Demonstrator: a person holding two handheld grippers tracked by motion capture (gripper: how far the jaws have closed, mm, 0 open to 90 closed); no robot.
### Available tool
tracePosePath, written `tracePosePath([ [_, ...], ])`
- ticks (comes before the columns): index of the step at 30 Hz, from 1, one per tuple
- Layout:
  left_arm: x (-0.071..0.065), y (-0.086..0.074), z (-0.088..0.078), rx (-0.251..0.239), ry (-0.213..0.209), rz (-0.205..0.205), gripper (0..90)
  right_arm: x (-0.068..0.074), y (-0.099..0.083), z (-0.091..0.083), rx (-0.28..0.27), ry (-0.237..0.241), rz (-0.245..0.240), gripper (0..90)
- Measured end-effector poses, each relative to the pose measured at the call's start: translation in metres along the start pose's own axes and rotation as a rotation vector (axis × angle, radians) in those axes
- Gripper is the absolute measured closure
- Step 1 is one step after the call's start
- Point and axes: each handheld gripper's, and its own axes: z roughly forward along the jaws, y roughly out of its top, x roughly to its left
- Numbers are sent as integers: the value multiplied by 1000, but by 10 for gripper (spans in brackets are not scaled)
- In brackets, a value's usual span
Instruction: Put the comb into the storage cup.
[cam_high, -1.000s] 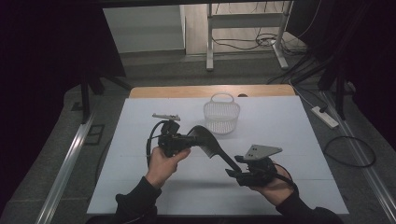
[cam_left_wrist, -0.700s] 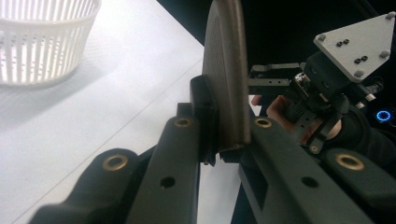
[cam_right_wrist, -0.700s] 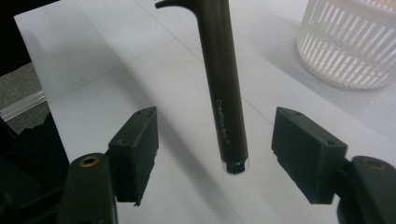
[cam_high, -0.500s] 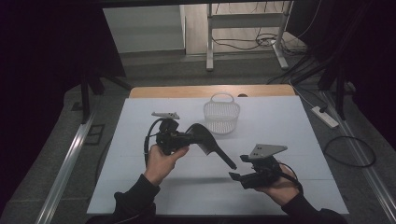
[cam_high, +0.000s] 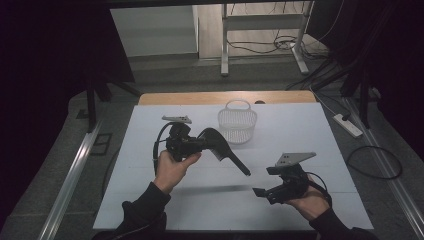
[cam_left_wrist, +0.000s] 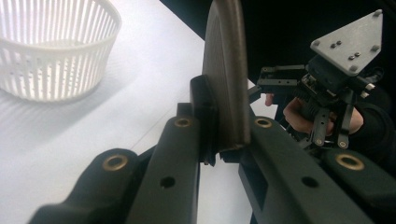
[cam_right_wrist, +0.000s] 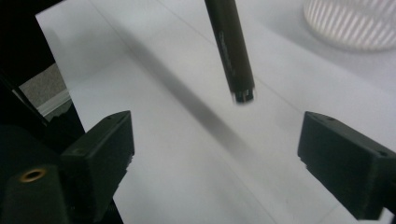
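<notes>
1. Left tongs (cam_high: 196, 145) pinch the broad end of a long black curved plastic tool (cam_high: 225, 148), held above the white surface (cam_high: 320, 130).
2. Right tongs (cam_high: 266, 181), jaws just opening, stand spread and empty near its narrow tip.

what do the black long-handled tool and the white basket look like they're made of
The black long-handled tool, clamped in the left gripper: probably matte moulded plastic, with fine ribs across its broad end and a dull, glare-free handle. The white basket: likely semi-gloss moulded plastic, with thin, even vertical slats, a smooth rim and a soft sheen.
</notes>
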Motion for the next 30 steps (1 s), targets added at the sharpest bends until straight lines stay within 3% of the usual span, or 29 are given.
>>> tracePosePath([
  [4,0,5,-2,1,16,10,873,-2,-4,-2,22,-14,0,58],
  [14,6,16,-8,-9,36,13,873,-6,-13,-11,-2,-51,10,2],
  [23,13,27,-15,-21,69,12,872,-7,-22,-18,-5,-111,1,0],
  [30,19,36,-20,-38,85,9,872,-10,-30,-25,8,-153,22,0],
])
